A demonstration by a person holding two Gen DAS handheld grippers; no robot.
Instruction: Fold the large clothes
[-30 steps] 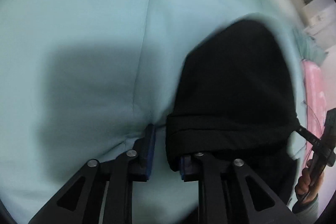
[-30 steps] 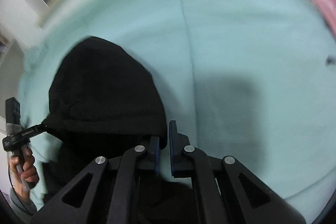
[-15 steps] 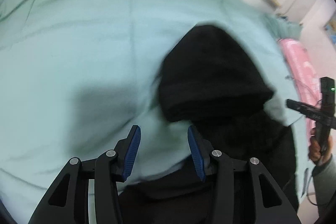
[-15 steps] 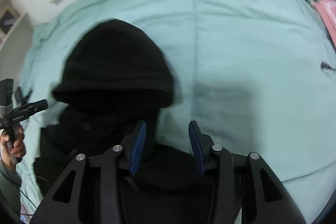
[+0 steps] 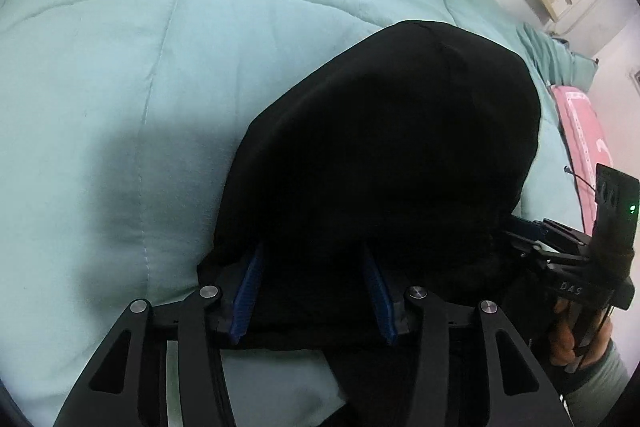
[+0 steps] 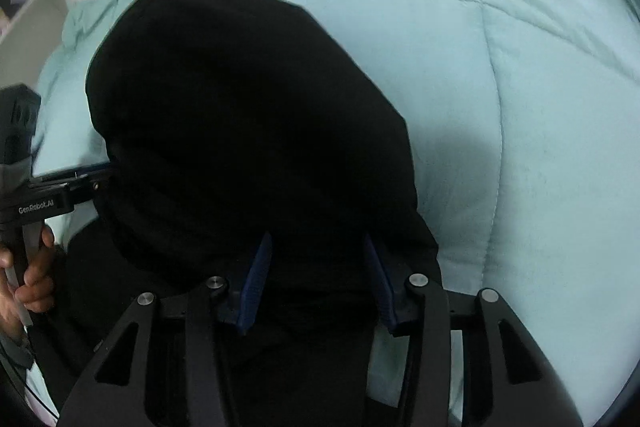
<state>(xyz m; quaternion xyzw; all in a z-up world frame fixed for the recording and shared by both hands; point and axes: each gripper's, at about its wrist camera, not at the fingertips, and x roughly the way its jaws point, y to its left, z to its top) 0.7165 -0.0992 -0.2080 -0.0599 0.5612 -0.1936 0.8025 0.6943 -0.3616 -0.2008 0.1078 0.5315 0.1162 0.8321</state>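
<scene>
I can read "GenRobot.AI" on the body of the left gripper (image 6: 86, 173) in my right wrist view, and "DAS" on the right gripper (image 5: 536, 227) in my left wrist view. No other writing is legible.

The black garment (image 5: 384, 155) lies in a rounded, hood-like mound on the mint-green quilt (image 5: 120, 67). Taking the garment as my landmark: the left gripper (image 5: 314, 291) sits at its near edge, towards the garment's left side, blue pads spread, dark cloth in the gap between them. The jaws are opening and the pads are not pressing the fabric. The right gripper (image 6: 316, 283) is at the near edge on the garment's right side, likewise spread apart with cloth between the pads, unclamped; whether it is widening further I cannot tell. Beyond the garment's far right lies a pink item (image 5: 584, 131) on the quilt. A hand (image 6: 28, 275) grips the left tool's handle.
</scene>
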